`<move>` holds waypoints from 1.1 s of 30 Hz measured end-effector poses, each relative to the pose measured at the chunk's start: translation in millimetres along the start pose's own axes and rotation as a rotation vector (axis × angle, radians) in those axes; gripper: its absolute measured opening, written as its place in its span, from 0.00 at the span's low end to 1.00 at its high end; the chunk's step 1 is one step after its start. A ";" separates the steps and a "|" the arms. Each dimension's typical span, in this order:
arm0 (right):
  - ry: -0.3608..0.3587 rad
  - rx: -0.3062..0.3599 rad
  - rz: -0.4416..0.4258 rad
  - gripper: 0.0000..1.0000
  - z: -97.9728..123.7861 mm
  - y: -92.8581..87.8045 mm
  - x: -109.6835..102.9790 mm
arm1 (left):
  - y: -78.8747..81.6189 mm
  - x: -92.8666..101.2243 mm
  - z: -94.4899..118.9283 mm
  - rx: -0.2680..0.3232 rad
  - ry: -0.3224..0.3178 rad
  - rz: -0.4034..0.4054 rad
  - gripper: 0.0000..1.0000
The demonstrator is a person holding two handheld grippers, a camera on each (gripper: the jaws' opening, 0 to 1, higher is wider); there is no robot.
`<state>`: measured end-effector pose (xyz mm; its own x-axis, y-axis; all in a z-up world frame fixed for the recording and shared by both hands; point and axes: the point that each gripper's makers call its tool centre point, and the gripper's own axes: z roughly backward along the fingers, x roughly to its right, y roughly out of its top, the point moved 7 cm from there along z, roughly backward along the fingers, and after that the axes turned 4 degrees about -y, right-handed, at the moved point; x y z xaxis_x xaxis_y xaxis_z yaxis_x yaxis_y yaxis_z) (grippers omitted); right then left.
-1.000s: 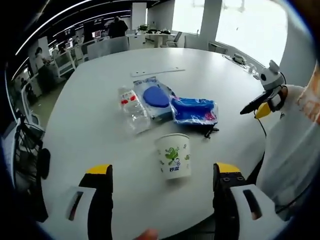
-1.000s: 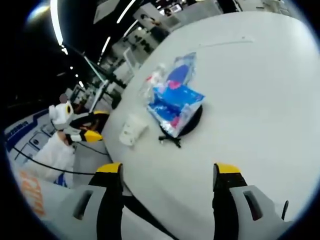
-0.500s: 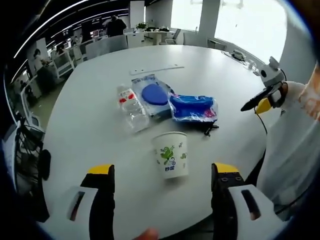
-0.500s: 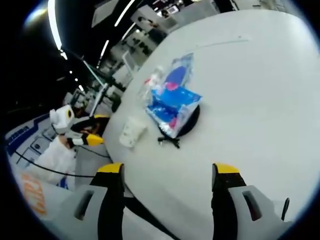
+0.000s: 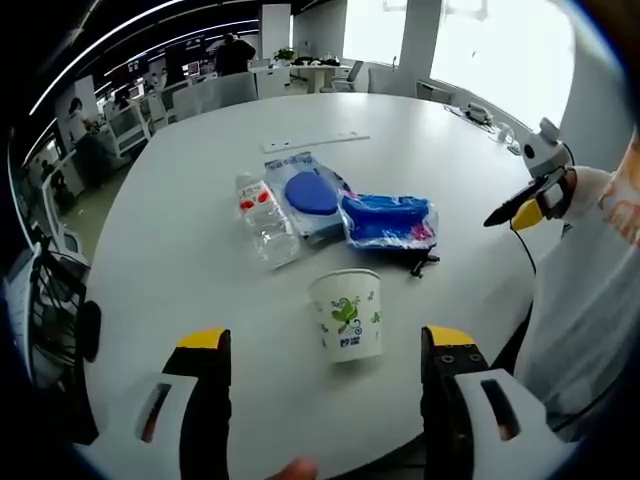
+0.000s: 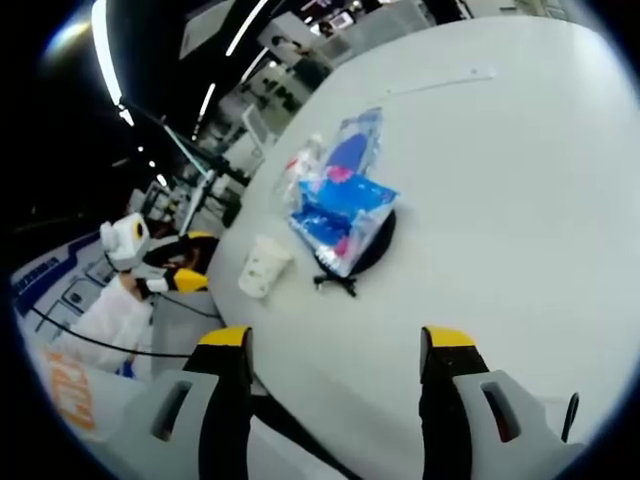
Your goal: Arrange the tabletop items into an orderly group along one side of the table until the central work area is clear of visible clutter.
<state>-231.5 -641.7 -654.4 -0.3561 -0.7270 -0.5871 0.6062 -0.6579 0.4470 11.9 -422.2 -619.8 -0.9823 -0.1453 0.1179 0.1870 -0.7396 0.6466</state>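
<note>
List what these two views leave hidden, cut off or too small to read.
- Black object: in both views the blue packet lies over it, so its identity is unclear.
- Paper cup: left gripper view, print too small to read; its far side is hidden.
- Clear bottle: label text too small.
- Long flat strip: far off, unidentifiable.
- Left hand-held gripper and right hand-held gripper: bodies cut off by the bottom edge.

The left gripper view is looking across the tabletop (image 5: pixel 180 250) from its near edge, close to the paper cup (image 5: pixel 347 312). The right gripper view is looking from another edge, farther off and tilted. Both are seeing the cup and the blue packets (image 5: pixel 388 220).
</note>
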 end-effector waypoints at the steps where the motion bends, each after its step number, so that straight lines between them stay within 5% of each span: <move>1: -0.001 0.000 -0.003 0.66 0.3 0.1 0.6 | -1.3 -0.4 0.1 -0.002 0.001 0.000 0.79; 33: -0.032 -0.003 -0.016 0.59 -0.5 -1.8 6.4 | -4.9 3.8 -8.7 -0.006 -0.014 0.008 0.75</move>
<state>-234.5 -645.0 -659.3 -0.3880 -0.7227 -0.5720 0.6025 -0.6685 0.4359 7.3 -424.9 -629.0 -0.9807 -0.1422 0.1342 0.1953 -0.7426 0.6407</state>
